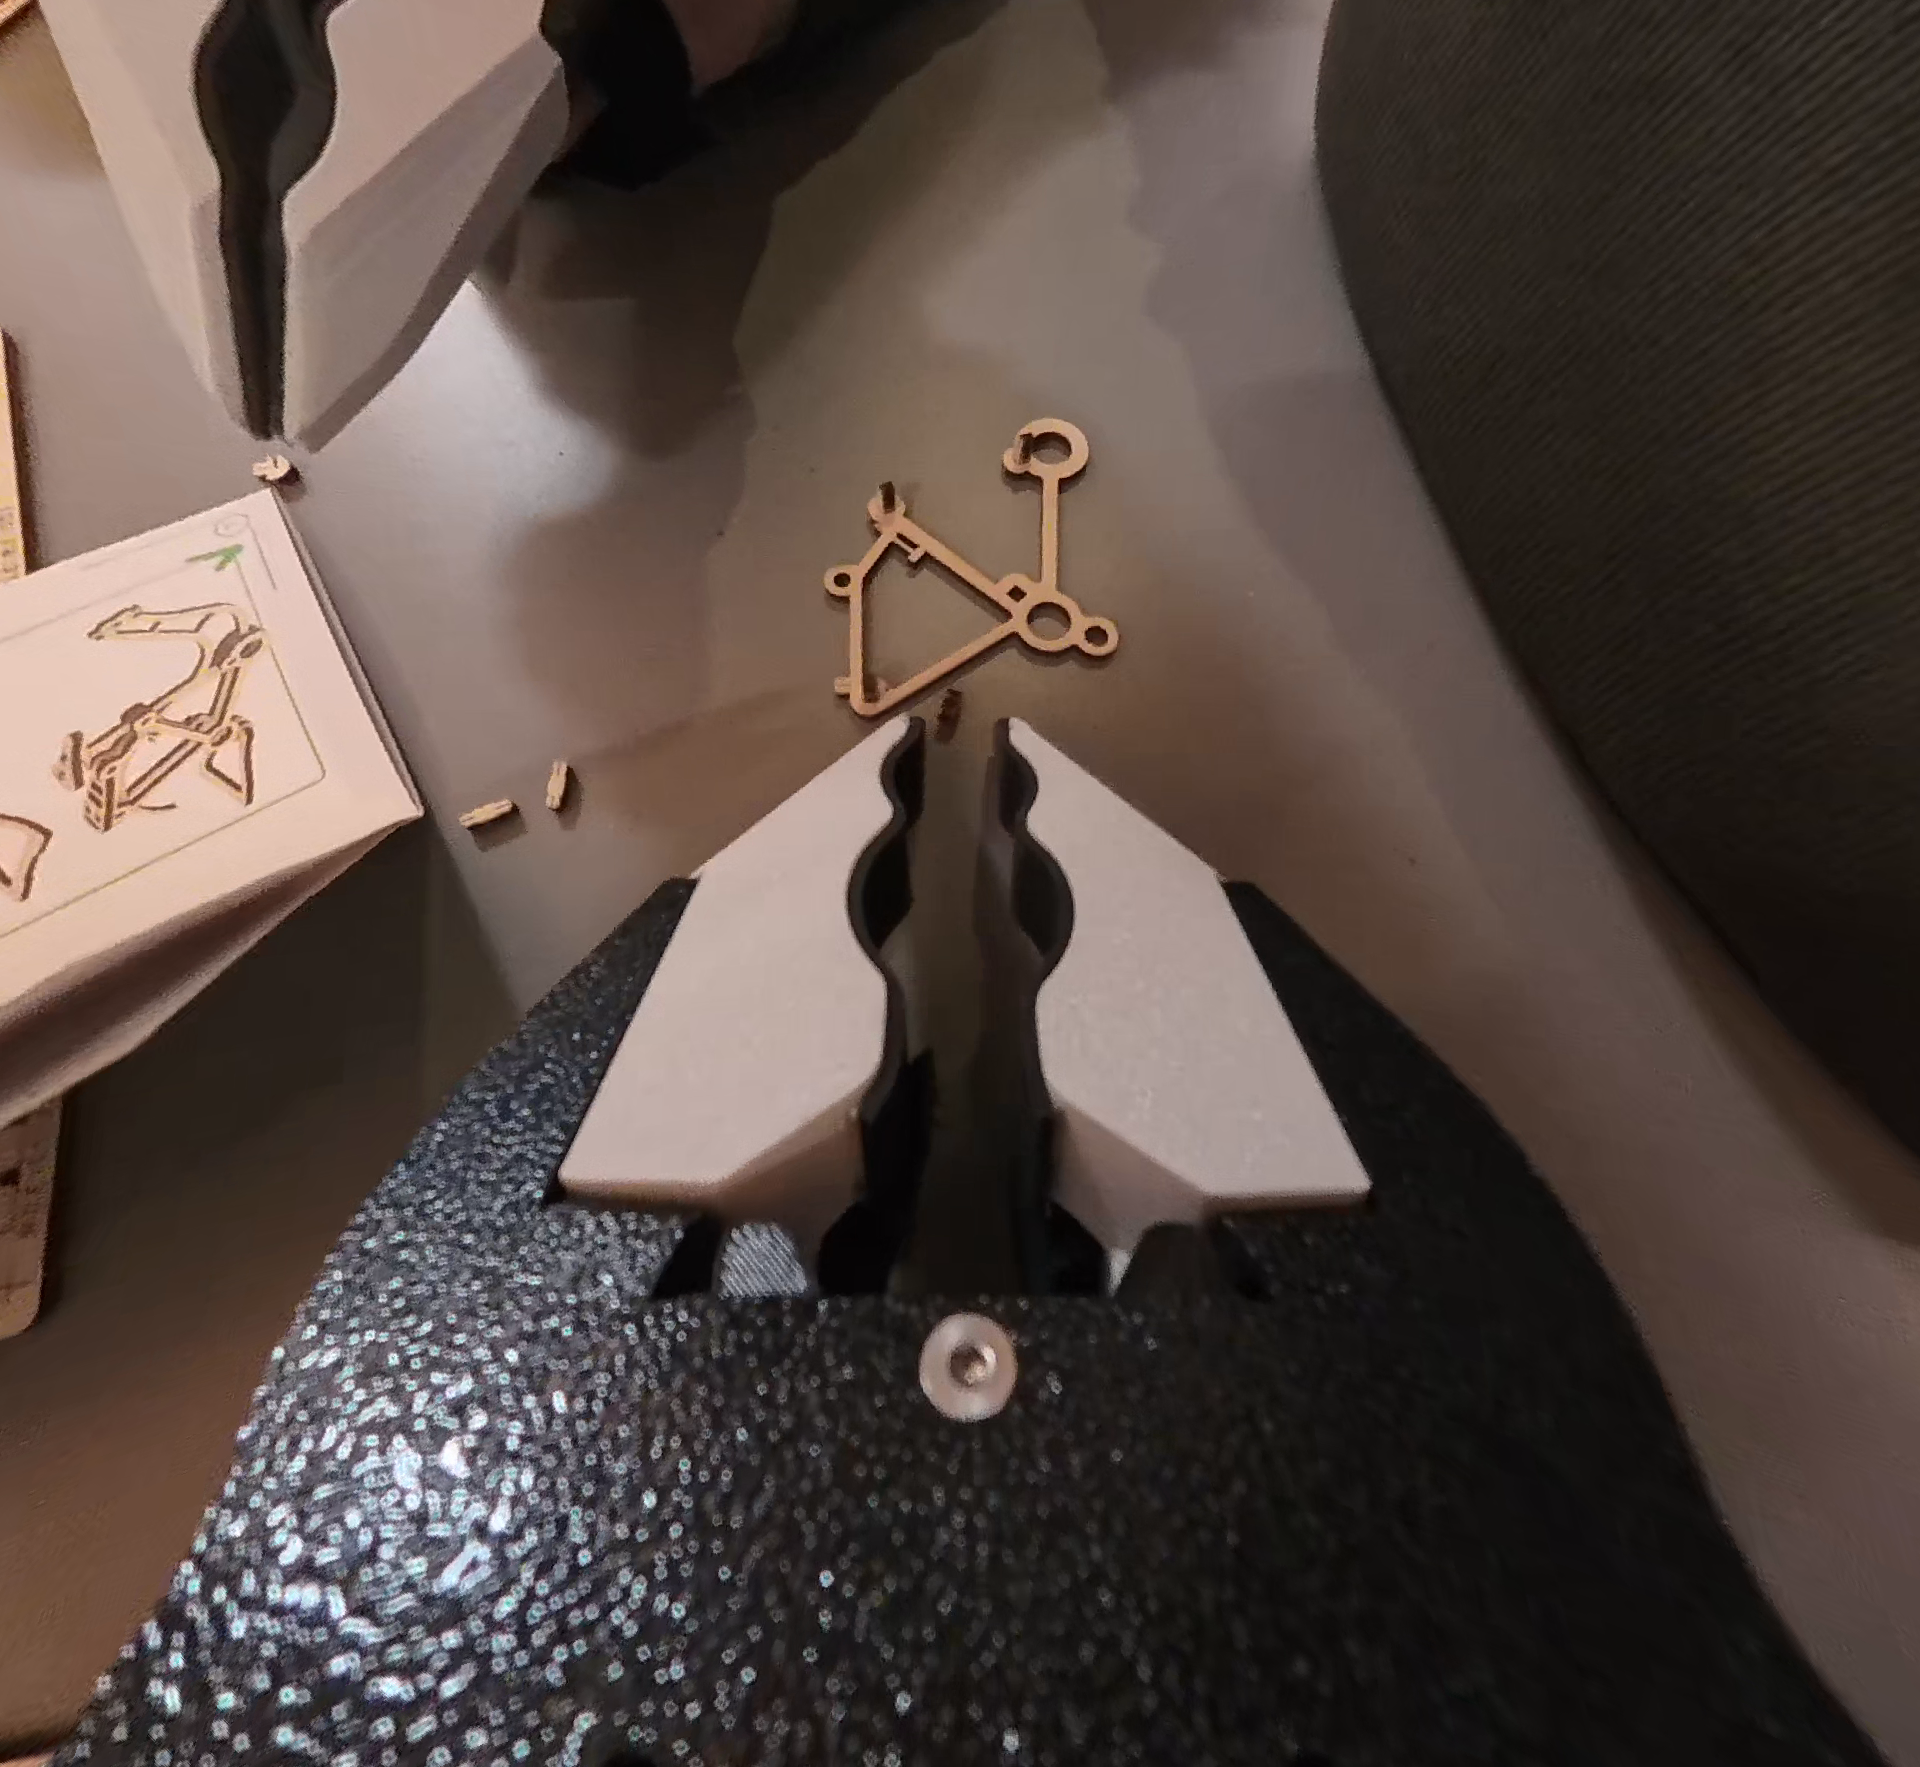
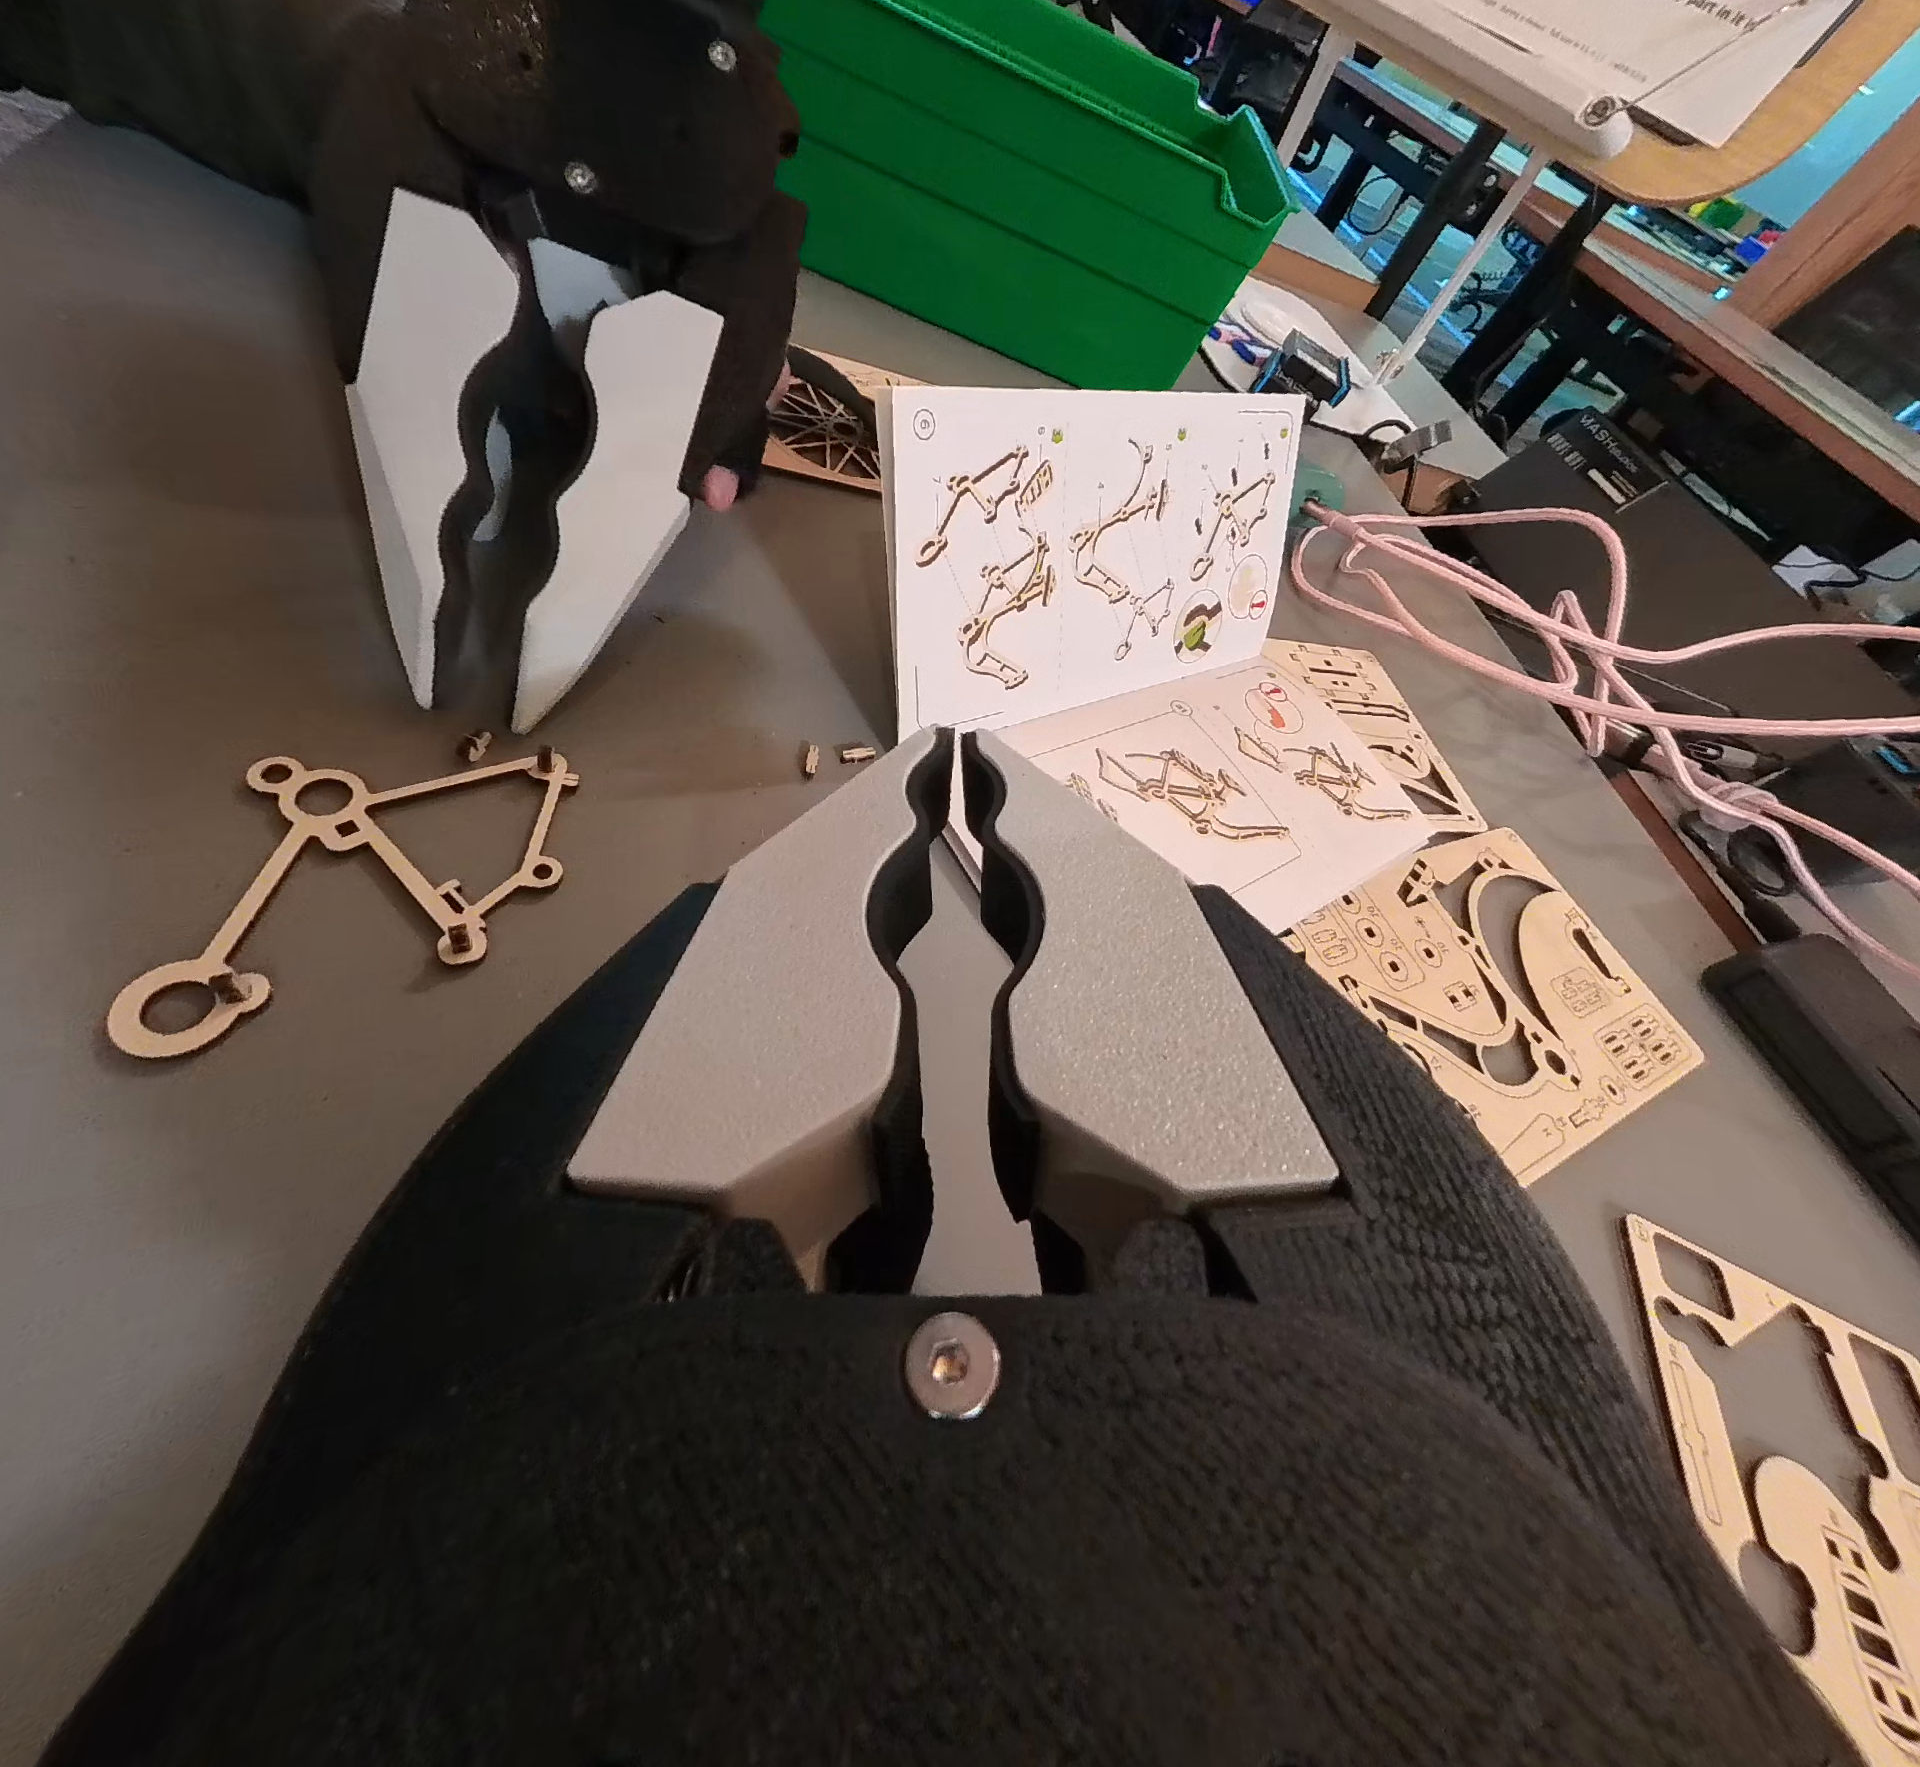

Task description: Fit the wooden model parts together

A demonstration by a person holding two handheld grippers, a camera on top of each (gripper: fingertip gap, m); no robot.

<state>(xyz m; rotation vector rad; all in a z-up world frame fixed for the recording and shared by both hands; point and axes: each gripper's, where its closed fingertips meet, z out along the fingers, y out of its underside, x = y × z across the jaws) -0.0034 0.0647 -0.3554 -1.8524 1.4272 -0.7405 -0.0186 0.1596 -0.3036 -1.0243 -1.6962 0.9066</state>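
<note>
In the left wrist view, the left gripper [image 1: 954, 730] is hovering low over the grey table [image 1: 582, 429] with its jaws released and a narrow gap between them. A small wooden peg [image 1: 947, 712] is lying on the table just past the tips, gripped by neither pad. Just beyond it the flat wooden frame [image 1: 940, 616], a triangle with a long ringed arm, is lying flat, probably left there so pegs can be pushed into its holes from above. Two more pegs [image 1: 520, 798] are lying well to the left, near the open instruction booklet [image 1: 177, 709]. The right gripper [image 1: 260, 408] is pointing down at the far left, over another small wooden piece [image 1: 274, 467]. A dark rounded mass is crowding the right side; the open table lies between the frame and the booklet.

In the right wrist view, the right gripper [image 2: 956, 743] is sitting clenched with nothing visible between its tips, in front of the propped booklet [image 2: 1091, 554]. The left gripper [image 2: 473, 709] is standing over the peg [image 2: 475, 744] at the frame's [image 2: 343, 844] far edge. Punched wooden sheets [image 2: 1496, 990] are filling the near right, and green bins [image 2: 997, 190] and pink cords [image 2: 1558, 616] are closing off the far side
</note>
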